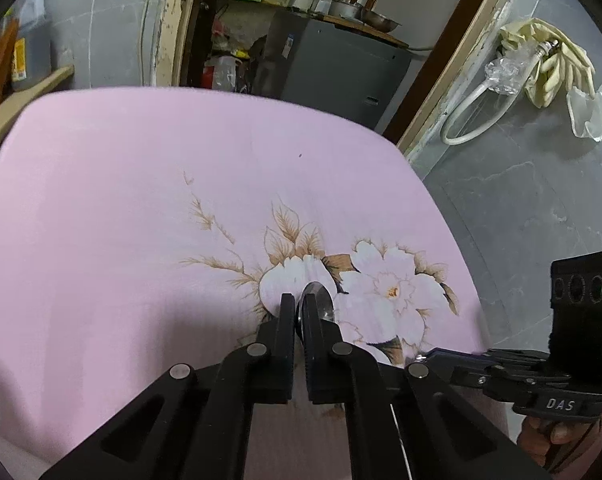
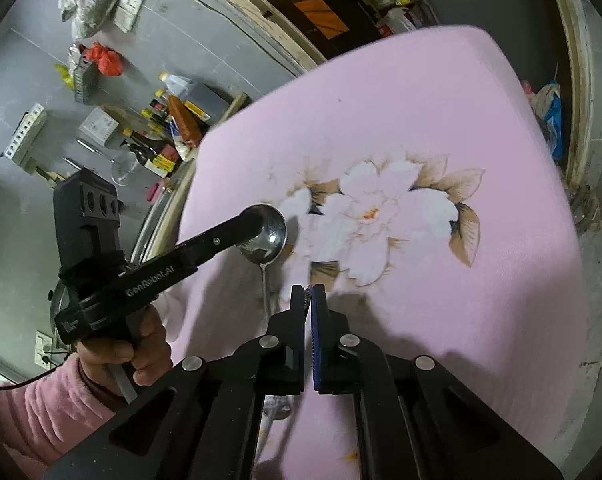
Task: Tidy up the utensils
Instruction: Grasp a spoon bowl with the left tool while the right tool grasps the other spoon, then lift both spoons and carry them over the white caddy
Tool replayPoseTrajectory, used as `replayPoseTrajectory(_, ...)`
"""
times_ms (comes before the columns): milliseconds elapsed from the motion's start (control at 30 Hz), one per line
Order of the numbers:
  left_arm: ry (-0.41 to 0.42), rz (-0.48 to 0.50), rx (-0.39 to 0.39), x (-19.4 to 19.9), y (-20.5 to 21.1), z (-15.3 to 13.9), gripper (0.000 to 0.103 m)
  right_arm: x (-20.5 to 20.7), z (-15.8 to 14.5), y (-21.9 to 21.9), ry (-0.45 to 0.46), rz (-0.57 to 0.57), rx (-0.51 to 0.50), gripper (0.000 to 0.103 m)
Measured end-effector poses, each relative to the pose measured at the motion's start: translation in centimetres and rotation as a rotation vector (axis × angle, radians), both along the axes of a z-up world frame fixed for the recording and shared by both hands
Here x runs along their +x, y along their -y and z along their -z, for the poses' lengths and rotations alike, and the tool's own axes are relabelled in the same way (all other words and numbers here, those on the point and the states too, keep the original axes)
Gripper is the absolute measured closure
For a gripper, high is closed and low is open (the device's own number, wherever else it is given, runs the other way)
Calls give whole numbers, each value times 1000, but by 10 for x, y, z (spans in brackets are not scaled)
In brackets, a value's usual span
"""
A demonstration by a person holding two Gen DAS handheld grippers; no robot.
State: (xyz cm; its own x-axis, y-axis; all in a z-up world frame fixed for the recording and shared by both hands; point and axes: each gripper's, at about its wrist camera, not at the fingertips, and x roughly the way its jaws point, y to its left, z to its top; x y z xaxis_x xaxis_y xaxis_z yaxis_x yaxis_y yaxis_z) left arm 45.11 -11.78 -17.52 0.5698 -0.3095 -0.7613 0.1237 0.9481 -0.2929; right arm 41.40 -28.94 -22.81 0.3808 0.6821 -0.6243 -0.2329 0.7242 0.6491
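Observation:
My left gripper [image 1: 299, 300] is shut on the bowl of a metal spoon [image 1: 321, 300] and holds it over the pink flowered cloth [image 1: 141, 200]. In the right wrist view the left gripper [image 2: 257, 220] grips the spoon [image 2: 267, 236] at its bowl; the handle hangs down toward my right gripper [image 2: 309, 292]. My right gripper is shut on a blue-edged thin object [image 2: 315, 344], which I cannot identify. In the left wrist view the right gripper [image 1: 425, 356] sits at the lower right, near the spoon handle's end.
The cloth-covered table [image 2: 421, 100] has a white flower print [image 2: 373, 216]. Bottles and boxes [image 2: 169, 128] crowd a ledge at the left. A grey cabinet [image 1: 341, 72] stands behind the table. Gloves and a hose [image 1: 541, 64] hang on the grey wall.

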Motion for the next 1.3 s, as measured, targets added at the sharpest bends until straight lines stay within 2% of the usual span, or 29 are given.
replayPoseTrajectory(333,148,-1,97,-39,9,-46,99,-35,-49,18,115,68,-10,102)
replayPoseTrajectory(500,210,-13,90,-59,7,-67,99,-56,-71,27,177,102,-40,102)
replayPoseTrajectory(700,295,0,120,-85,11,-94,99,-87,-98,23,257,133,-93,102)
replayPoseTrajectory(833,335,-1,114,-99,11,-111,99,-104,-114,23,297,162,-96,102)
replayPoseTrajectory(1100,418,-32,125,-132,-12,-151,99,-123,-153,5,400,223,-96,102)
replayPoseTrajectory(1300,484,-90,161,-155,-46,-191,99,-125,-201,-20,498,233,-103,102)
